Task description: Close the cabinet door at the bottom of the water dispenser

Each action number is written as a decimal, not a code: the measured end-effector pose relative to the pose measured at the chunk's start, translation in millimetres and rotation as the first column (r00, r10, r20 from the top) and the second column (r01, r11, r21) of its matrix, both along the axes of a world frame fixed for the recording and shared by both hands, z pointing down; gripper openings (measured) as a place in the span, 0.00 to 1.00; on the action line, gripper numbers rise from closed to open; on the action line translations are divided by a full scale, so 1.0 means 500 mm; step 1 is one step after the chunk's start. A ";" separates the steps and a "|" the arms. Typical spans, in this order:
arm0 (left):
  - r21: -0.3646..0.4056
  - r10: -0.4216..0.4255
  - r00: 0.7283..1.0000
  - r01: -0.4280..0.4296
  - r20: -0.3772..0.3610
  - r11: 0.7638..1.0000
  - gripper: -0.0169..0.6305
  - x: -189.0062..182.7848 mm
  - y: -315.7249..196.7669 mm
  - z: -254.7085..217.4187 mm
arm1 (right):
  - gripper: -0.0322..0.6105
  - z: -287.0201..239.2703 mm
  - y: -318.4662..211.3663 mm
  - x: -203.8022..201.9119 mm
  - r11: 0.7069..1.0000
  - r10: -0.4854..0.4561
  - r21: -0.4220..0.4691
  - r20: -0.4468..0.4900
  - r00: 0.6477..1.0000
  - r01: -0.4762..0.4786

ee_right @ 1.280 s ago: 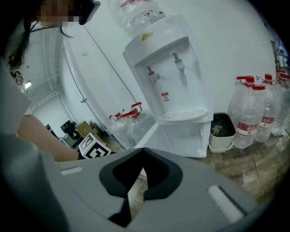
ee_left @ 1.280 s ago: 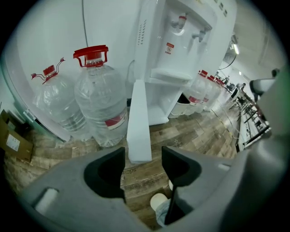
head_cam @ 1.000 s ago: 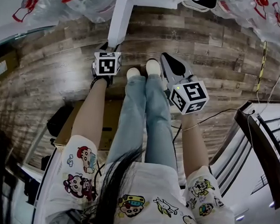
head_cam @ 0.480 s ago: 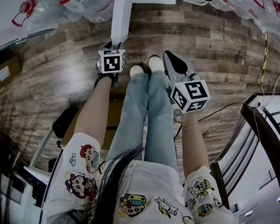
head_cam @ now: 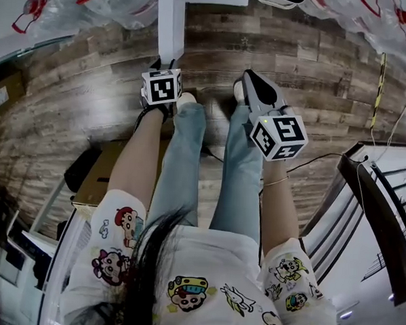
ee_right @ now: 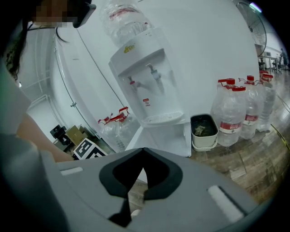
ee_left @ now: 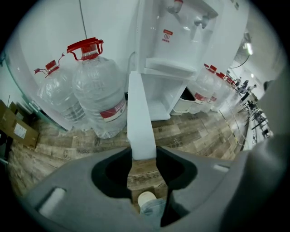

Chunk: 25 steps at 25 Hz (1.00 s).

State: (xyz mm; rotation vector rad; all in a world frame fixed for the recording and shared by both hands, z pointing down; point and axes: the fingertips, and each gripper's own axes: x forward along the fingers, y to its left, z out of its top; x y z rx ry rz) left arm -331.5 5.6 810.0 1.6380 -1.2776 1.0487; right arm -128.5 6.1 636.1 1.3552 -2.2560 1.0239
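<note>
Left gripper view alone: cabinet door (ee_left: pixel 138 113) open, edge-on, long axis 12 to 6 o'clock from water dispenser (ee_left: pixel 179 45) base, left gripper (ee_left: pixel 143 156) jaws have just been closing, clamped on its free edge, right gripper (ee_right: pixel 144 152) jaws together, empty, its view alone showing bottle (ee_right: pixel 122 20) atop dispenser

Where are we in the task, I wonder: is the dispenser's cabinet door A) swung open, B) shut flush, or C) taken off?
A: the door juts out edge-on from the dispenser, with the cabinet's inside showing beside it.
</note>
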 end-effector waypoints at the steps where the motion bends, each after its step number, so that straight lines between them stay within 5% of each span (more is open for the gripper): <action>1: 0.000 -0.016 1.000 0.016 -0.001 1.000 0.28 0.013 0.000 0.001 | 0.06 0.002 -0.005 0.014 1.000 -0.012 -0.003 0.001 1.000 0.012; 9: -0.025 -0.204 0.979 0.204 0.008 0.979 0.28 0.108 -0.010 -0.008 | 0.06 0.004 -0.018 0.132 0.996 -0.090 -0.024 0.020 0.996 0.090; 25: -0.034 -0.450 0.893 0.450 0.013 0.892 0.29 0.251 -0.046 -0.010 | 0.06 0.027 -0.042 0.329 0.998 0.015 -0.065 0.068 0.998 -0.010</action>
